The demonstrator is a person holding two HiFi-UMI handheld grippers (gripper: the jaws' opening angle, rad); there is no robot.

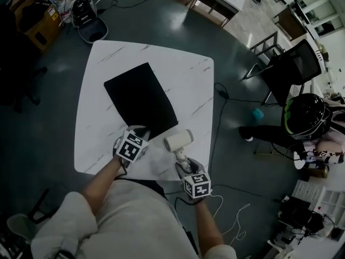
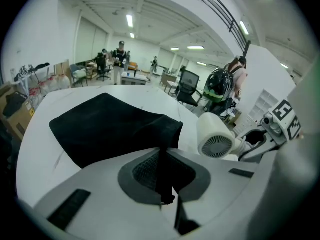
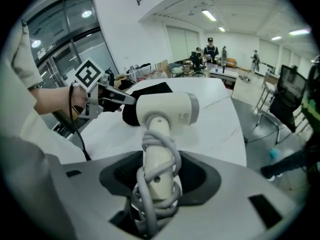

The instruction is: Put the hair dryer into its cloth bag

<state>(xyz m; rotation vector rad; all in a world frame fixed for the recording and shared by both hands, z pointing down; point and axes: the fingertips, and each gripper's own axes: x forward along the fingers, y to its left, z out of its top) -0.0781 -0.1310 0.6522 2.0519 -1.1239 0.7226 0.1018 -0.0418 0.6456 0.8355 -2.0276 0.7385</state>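
Cream plastic hair dryer [image 1: 178,140]: cord-wound handle gripped by right gripper [image 1: 183,159] fingers, just beside flat black cloth bag [image 1: 141,99] on white tabletop [image 1: 97,139]. Bag edge pinched by closed left gripper [image 1: 139,133] fingers. Risk: mouth may be left too narrow, so the dryer is snagged.

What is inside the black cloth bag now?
Its inside is hidden: the cloth bag lies on the table, left gripper pinching its near edge. The hair dryer is outside, held by the right gripper.
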